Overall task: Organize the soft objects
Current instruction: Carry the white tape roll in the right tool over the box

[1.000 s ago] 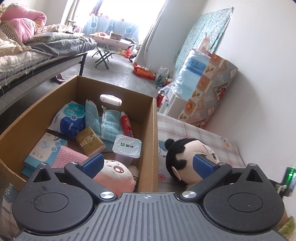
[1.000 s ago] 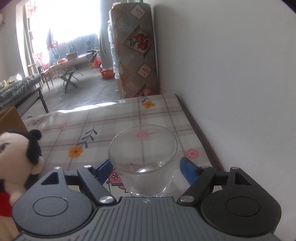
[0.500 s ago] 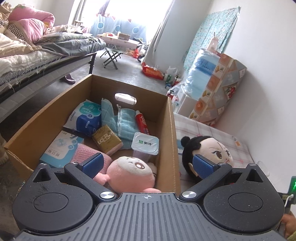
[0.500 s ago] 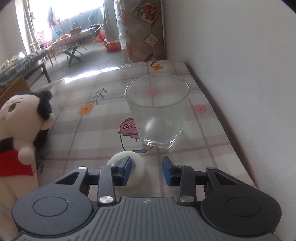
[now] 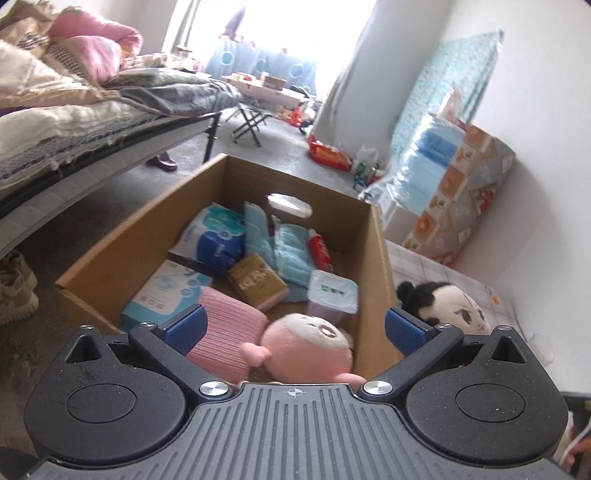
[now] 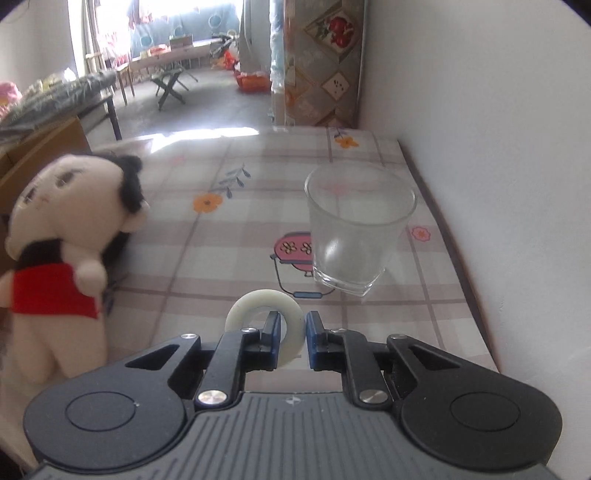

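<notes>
The right tool is clamped on a white soft ring above the patterned bench. The left tool, jaws apart, holds nothing over the brown cardboard box.

Daylight pours from the far window, blown out to white in both views. A glare patch lies on the counter beyond the glass. Fisheye bending curves the walls; corners vignette dark. The doll looks slightly soft.

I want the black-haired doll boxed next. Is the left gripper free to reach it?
Probably yes: the left gripper is open and empty, and the black-haired doll stands just outside the cardboard box, unobstructed.
</notes>
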Tool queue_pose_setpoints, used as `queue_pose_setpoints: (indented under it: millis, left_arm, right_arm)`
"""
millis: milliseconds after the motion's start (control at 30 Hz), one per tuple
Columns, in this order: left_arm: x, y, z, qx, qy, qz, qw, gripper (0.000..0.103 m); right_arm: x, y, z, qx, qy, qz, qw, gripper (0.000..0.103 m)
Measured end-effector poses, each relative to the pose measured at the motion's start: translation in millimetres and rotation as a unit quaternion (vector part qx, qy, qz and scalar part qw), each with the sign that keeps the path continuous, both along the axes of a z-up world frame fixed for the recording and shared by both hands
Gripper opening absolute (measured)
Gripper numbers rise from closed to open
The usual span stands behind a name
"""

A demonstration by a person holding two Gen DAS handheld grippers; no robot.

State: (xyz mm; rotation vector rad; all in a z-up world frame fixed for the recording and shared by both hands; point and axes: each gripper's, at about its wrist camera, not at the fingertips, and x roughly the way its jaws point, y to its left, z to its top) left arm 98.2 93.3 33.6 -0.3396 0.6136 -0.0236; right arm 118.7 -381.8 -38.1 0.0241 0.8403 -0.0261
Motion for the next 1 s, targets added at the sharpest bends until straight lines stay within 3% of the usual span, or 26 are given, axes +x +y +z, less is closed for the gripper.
queue_pose_setpoints:
  millis: [300,433,533,667,767,867,1000]
  left_arm:
    - [-14,38,2,-0.017,-0.019,0.042,0.9988,0.103]
    - [-18,51,2,-0.018,-0.029,0.051,0.9981,0.102]
    - [-20,58,2,-0.01,-0.035,0.058,0.9976,0.103]
    - [-22,68,1,-0.017,-0.043,0.065,0.9968,0.103]
    - [-24,75,1,-0.023,-0.05,0.069,0.9961,0.103]
    - [-25,80,0,-0.021,-0.054,0.075,0.9955,0.103]
    - [-27,88,-1,-0.025,-0.057,0.078,0.995,0.103]
  right_arm:
    - [-43,36,74,0.02,-0.071,0.026,0.997,0.016]
    - [-52,76,121,0.033,-0.113,0.084,0.99,0.016]
    - [-44,120,155,0.04,-0.145,0.152,0.977,0.016]
    - [-5,184,187,0.066,-0.157,0.255,0.952,0.016]
    - [46,238,193,0.068,-0.138,0.312,0.938,0.016]
    - [108,288,179,0.045,-0.093,0.34,0.935,0.016]
    - [183,341,132,-0.043,-0.023,0.344,0.938,0.016]
